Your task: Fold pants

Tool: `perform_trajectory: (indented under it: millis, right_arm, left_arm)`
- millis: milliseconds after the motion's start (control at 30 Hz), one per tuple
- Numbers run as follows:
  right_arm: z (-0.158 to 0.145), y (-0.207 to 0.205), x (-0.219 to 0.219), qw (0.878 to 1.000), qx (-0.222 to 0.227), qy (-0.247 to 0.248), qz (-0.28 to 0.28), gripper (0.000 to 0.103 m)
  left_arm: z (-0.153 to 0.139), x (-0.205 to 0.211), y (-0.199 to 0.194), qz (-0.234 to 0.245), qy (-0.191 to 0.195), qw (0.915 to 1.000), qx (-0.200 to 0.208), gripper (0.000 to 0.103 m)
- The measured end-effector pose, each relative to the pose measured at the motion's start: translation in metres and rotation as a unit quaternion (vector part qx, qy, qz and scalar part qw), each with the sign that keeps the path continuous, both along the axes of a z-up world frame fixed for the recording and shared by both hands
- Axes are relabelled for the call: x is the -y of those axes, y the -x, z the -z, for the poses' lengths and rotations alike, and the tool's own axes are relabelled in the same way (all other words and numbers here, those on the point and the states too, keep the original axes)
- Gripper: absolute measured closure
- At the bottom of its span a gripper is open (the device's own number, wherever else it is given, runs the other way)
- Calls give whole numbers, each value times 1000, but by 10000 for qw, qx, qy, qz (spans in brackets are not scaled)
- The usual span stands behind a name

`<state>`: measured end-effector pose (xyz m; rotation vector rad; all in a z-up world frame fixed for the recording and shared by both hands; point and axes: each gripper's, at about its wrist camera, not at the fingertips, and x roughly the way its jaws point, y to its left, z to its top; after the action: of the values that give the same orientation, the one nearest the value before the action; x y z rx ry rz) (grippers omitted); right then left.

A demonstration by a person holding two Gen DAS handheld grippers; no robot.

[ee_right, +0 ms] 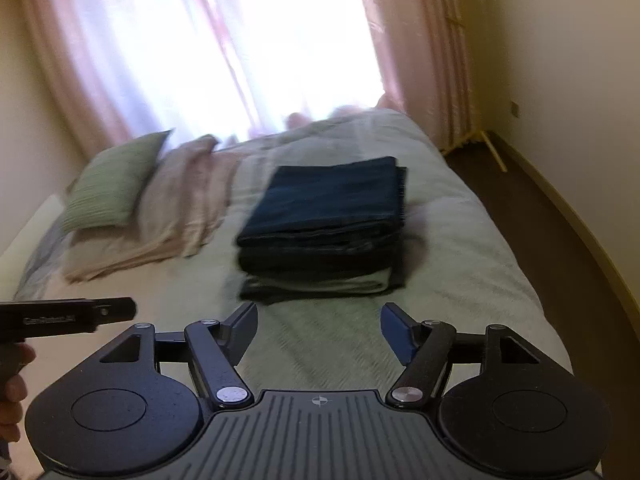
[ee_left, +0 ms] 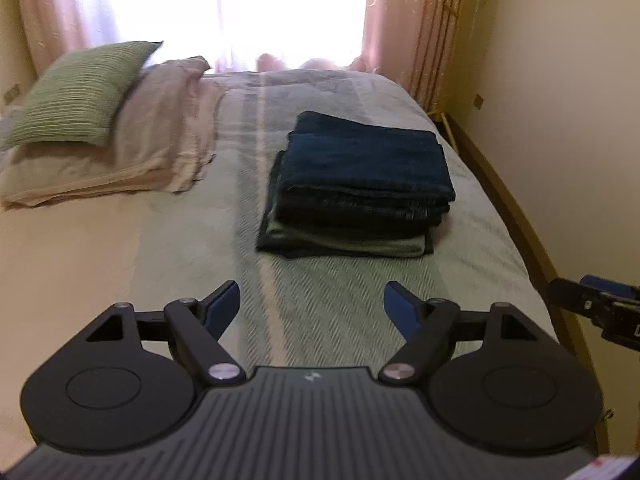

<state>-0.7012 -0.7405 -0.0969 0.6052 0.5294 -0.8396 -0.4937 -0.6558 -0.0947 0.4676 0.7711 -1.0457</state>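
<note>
A stack of folded pants (ee_left: 356,184) lies on the bed, dark blue jeans on top, a grey-green pair at the bottom. In the right wrist view the same stack (ee_right: 324,232) sits just beyond the fingertips. My left gripper (ee_left: 312,304) is open and empty, held above the bedspread short of the stack. My right gripper (ee_right: 318,328) is open too, nothing between its blue pads (ee_right: 394,332). Each view catches part of the other gripper: the right one (ee_left: 596,312) at the far right edge, the left one (ee_right: 68,318) at the left with a hand below it.
The bed (ee_left: 328,300) has a pale green woven cover. A green striped pillow (ee_left: 80,92) rests on a pink pillow (ee_left: 132,148) at the left. Pink curtains (ee_right: 412,56) frame a bright window behind. A wooden bed edge (ee_left: 520,216) and dark floor (ee_right: 532,216) run along the right.
</note>
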Motion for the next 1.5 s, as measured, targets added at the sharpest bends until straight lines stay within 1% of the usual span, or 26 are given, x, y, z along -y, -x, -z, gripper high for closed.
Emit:
perform_trajectory:
  millis: [33,133,300,533,633,733,900,1033,1267,1500]
  right_arm:
    - [-8,2,-10,10000,-40,12,-91,37]
    - [-26,6,-41,9994,-137,101,-309,36]
    - [-46,12,-79,9988,-134,60,-467,35]
    - [-69,12,-111,9989,-223,178,-376,35]
    - [-77,10,-126,9990,-228,250,-286,35]
    - [-84,7,-145,9991,-233,291,-213,35]
    - [-94,2,-176,9992,-188,355,-33,35]
    - [-102,-4,-202,9989,-171,421,77,35]
    - [-108,-16,-240,9986,-219,442,211,35]
    - [-108,-26,-265,9983,-287,402,311,35]
  left_arm:
    - [-6,-10,6,-64,-33,10000,26,21]
    - [-23,-42,21,-148,24,9999,-23,18]
    - [-42,-81,37,-191,102,9997,-137,18]
    - [-66,-120,46,-126,282,9995,-91,14]
    - [-74,-135,44,-16,346,9994,-60,10]
    - [-83,-152,44,147,412,9990,125,7]
    - [-94,-179,34,384,483,9980,98,7]
    - [-100,-198,27,514,504,9972,193,7]
    - [-108,-228,17,784,563,9953,85,7]
    - [-107,-248,8,968,549,9938,6,7]
